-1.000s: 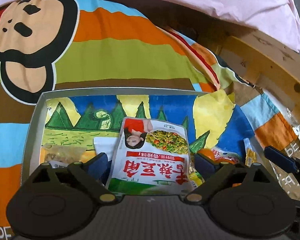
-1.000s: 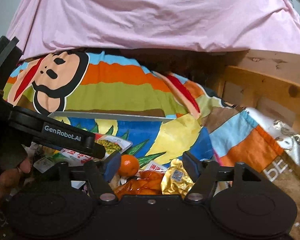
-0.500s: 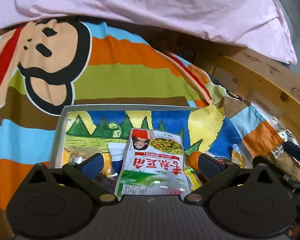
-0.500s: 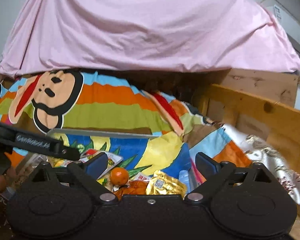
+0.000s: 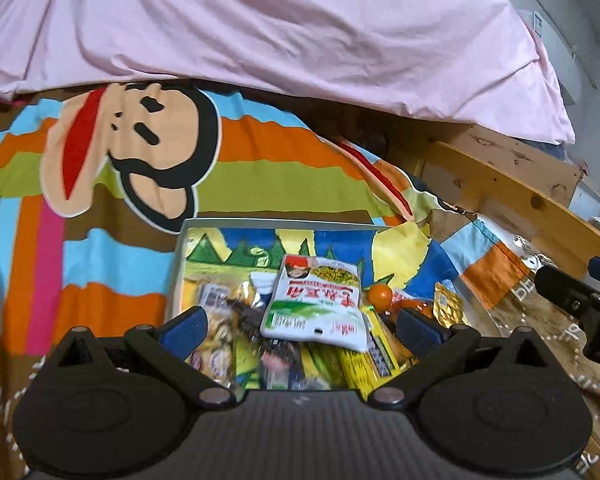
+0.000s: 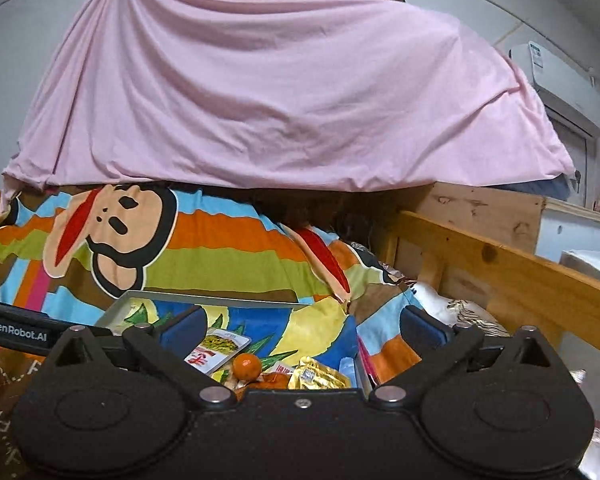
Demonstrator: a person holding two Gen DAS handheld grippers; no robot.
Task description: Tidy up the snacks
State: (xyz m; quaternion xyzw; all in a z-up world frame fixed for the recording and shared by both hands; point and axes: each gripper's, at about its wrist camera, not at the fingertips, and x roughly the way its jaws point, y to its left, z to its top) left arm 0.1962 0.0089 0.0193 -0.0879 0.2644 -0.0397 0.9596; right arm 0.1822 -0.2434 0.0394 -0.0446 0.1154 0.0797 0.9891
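Snacks sit piled in a grey tray (image 5: 179, 264) on a striped monkey-print blanket (image 5: 260, 176), a white-and-green pouch (image 5: 314, 300) on top beside a small orange (image 5: 380, 294); pink sheet (image 6: 280, 92) behind, wooden bed rail (image 6: 500, 268) at right; left gripper (image 5: 300, 326) and right gripper (image 6: 300, 330) both spread wide, holding nothing.

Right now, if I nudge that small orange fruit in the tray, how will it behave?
The mandarin looks round and smooth, so it would probably roll. It rests among loose snack packets, which may stop it quickly. Likely firm enough for a gentle claw squeeze.
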